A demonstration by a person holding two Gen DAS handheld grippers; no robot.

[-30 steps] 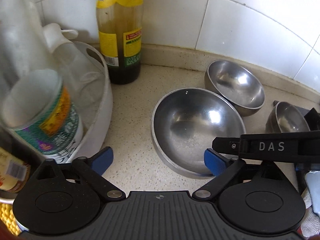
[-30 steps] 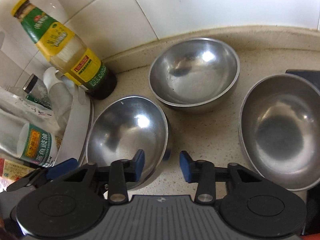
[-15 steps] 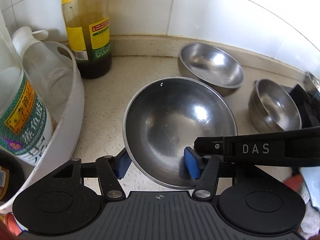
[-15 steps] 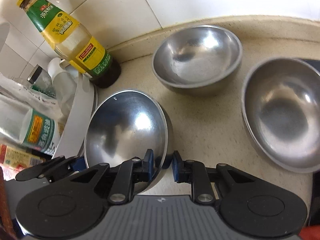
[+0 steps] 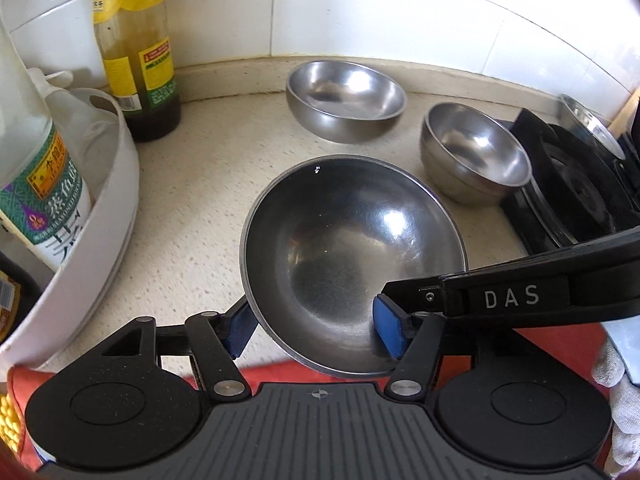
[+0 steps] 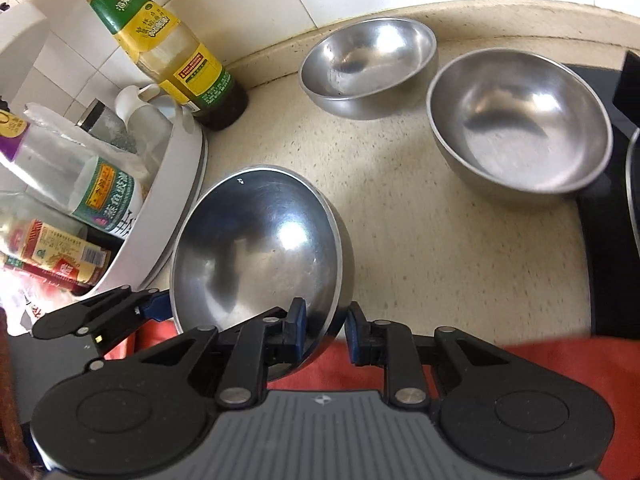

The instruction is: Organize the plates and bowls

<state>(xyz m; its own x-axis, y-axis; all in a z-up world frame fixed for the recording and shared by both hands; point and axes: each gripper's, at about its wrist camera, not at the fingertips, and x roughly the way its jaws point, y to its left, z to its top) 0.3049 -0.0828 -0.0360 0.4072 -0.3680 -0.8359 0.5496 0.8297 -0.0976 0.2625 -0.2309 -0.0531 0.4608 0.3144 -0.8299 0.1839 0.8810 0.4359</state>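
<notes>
we have the large steel bowl (image 6: 256, 248) pinched by its near rim in the right gripper (image 6: 323, 330), jaws nearly closed with one blue pad inside the wall and one outside, and it looks tilted and lifted a little over the counter (image 6: 420, 240), near its front edge. the left gripper (image 5: 316, 330) straddles the same bowl's near side; its jaws have just been opening a little and stand about half spread, the left pad at the outer wall and the right pad inside the bowl, but we cannot tell whether either pad actually presses on the metal. by our reading the task is only just under way: nothing is stacked yet. the shallow bowl (image 6: 368, 60) sits by the tiled wall and the deeper bowl (image 6: 520, 120) sits beside the black stove (image 5: 580, 200), the two close together but apart, each on its own. what is left, we judge, is to nest the bowls and gather whatever plates there are; a metal rim (image 5: 592, 128) shows behind the stove, though we cannot say what it is. the white tub (image 5: 100, 240) of bottles and the sauce bottle (image 6: 176, 48) stand to the left, just beside the held bowl.
</notes>
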